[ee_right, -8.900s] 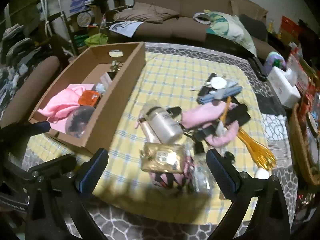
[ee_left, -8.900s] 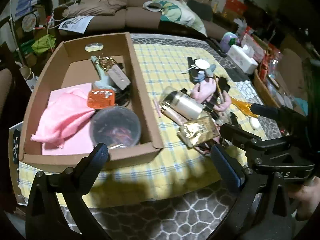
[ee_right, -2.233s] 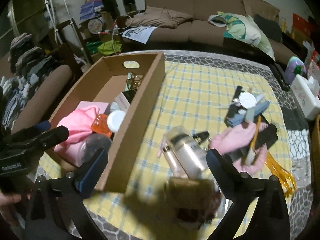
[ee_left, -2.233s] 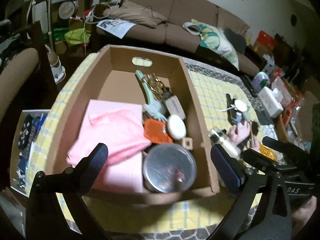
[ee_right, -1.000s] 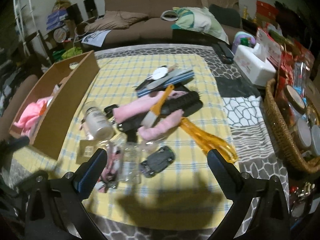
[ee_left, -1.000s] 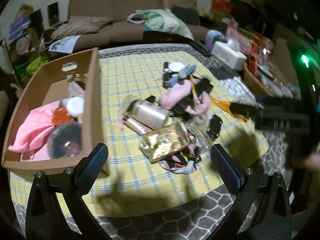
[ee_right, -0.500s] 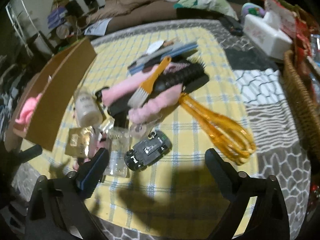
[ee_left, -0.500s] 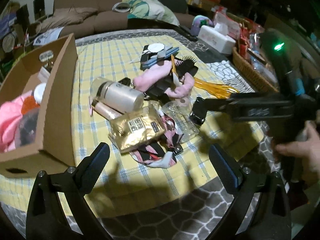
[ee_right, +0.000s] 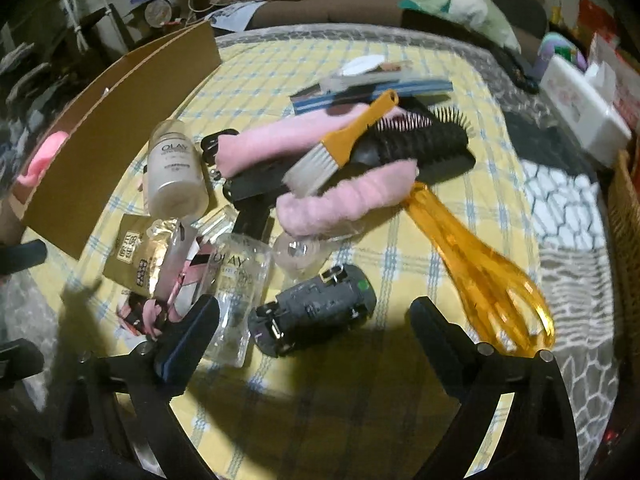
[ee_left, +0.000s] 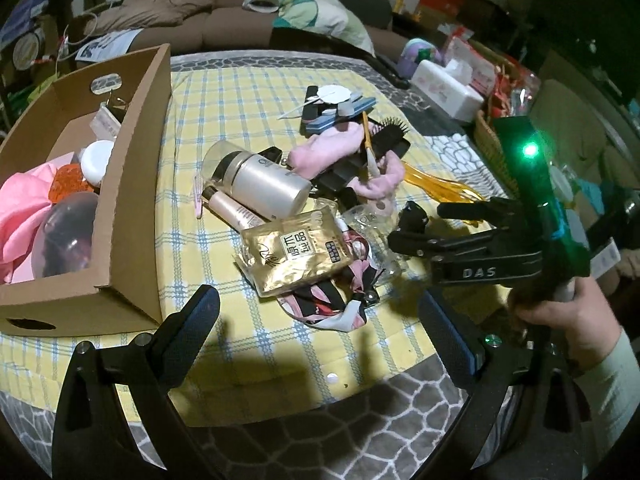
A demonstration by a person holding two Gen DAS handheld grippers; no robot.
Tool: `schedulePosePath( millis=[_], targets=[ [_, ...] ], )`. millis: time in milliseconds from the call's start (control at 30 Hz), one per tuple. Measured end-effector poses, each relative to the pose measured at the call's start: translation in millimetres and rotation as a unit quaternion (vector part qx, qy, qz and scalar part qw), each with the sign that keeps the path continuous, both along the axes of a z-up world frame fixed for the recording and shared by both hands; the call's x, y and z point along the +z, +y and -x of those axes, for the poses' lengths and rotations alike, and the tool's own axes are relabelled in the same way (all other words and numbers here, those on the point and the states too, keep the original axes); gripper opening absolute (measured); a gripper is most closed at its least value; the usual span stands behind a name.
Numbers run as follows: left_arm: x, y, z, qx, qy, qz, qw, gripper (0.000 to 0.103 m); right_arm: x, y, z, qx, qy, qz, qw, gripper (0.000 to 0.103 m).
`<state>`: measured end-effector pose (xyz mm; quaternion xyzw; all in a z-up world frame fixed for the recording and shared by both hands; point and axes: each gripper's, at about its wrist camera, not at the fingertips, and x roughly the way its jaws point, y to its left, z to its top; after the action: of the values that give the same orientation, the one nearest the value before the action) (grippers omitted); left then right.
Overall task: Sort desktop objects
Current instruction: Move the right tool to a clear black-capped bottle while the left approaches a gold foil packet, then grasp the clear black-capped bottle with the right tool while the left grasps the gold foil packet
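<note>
1. Nearest, the right gripper point(ee_right: 314, 312) hovers spread wide over a black toy car point(ee_right: 314, 311) lying on the yellow checked cloth point(ee_right: 280, 68), long axis left-right.
2. Beyond, an orange whisk point(ee_right: 476, 264) points handle-first toward the hairbrush point(ee_right: 416, 140).
3. Left gripper point(ee_left: 320, 316): spread, empty, near the cardboard box point(ee_left: 132, 168).

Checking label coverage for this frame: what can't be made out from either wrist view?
- Cardboard box: right wrist view shows only its outer wall, which hides the contents.
- Dark toy car: nearly hidden in left wrist view behind the right gripper.
- Clear dome: contents unreadable, dark.
- Wicker basket: cut off by the frame edge.
</note>
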<state>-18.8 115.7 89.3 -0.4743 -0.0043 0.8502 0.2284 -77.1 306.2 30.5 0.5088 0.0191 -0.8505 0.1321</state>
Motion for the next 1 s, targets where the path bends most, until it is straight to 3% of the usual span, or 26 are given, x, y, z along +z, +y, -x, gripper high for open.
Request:
schedulePosePath(
  millis=[167, 333, 467, 800, 867, 900, 933, 1000],
  targets=[
    [-3, 9, -3, -0.009, 0.001, 0.016, 0.9998, 0.099, 19, 7, -10, -0.018, 0.021, 0.036, 0.999, 0.096],
    [-2, 9, -4, -0.009, -0.004, 0.017, 0.9998, 0.099, 24, -16, -18, -0.009, 0.011, 0.050, 0.999, 0.057],
    [-4, 0, -1, 0.005, -0.015, 0.014, 0.9998, 0.099, 7, -38, -14, 0.005, -0.011, 0.012, 1.000, 0.056],
    [-1, -18, 2, 0.022, -0.017, 0.009, 0.9996, 0.099, -14, -88, -1, 0.045, 0.000, -0.103, 0.994, 0.060],
    [0, -21, 3, 0.023, -0.016, 0.010, 0.9996, 0.099, -15, -87, 0, 0.049, -0.006, -0.095, 0.994, 0.051],
    [1, -22, 3, 0.023, -0.013, 0.011, 0.9996, 0.099, -14, -82, 1, 0.047, -0.017, -0.070, 0.996, 0.037],
    [2, -23, 3, 0.022, -0.010, 0.011, 0.9996, 0.099, -12, -77, 1, 0.044, -0.022, -0.050, 0.998, 0.031],
    [7, -25, 3, 0.018, -0.002, 0.015, 0.9997, 0.099, -5, -70, -4, 0.036, -0.013, -0.049, 0.998, 0.031]
  ],
)
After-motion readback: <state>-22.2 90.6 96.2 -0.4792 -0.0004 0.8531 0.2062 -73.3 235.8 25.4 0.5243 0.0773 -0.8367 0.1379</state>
